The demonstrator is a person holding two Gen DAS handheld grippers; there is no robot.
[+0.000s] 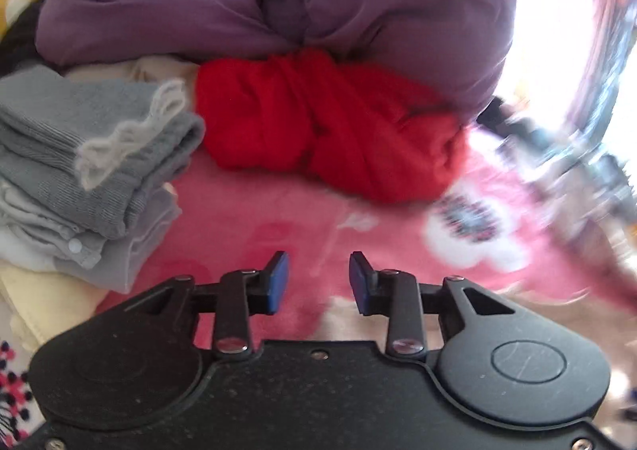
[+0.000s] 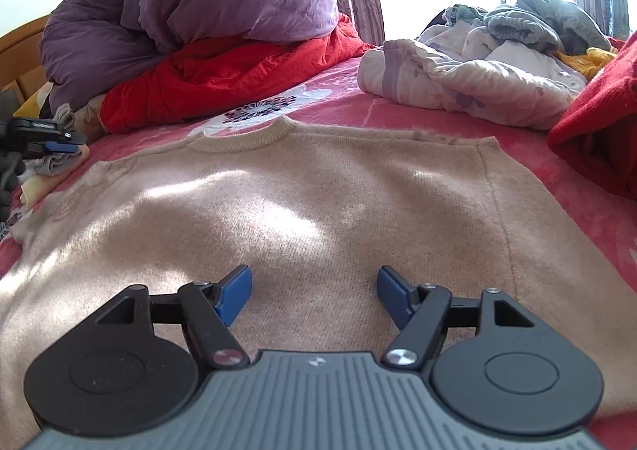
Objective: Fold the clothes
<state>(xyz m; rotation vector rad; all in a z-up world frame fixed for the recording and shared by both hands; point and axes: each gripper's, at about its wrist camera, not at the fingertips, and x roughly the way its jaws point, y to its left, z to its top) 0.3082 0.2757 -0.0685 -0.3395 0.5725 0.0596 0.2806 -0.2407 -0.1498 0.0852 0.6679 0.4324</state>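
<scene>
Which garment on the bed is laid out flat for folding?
The beige sweater beneath the right tongs; the red bundle and pale heap lie crumpled.

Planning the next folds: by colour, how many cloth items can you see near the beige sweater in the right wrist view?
Beige: 1, sweater
Purple: 1, duvet
Red: 2, quilt, garment
Pale printed: 1, bundle
Grey: 1, garment
Yellow: 1, piece
Total: 7

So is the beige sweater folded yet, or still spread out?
Mostly spread. The beige sweater lies flat on the pink bedspread, collar away from the camera and body unfolded; its left sleeve area looks tucked or bunched.
</scene>
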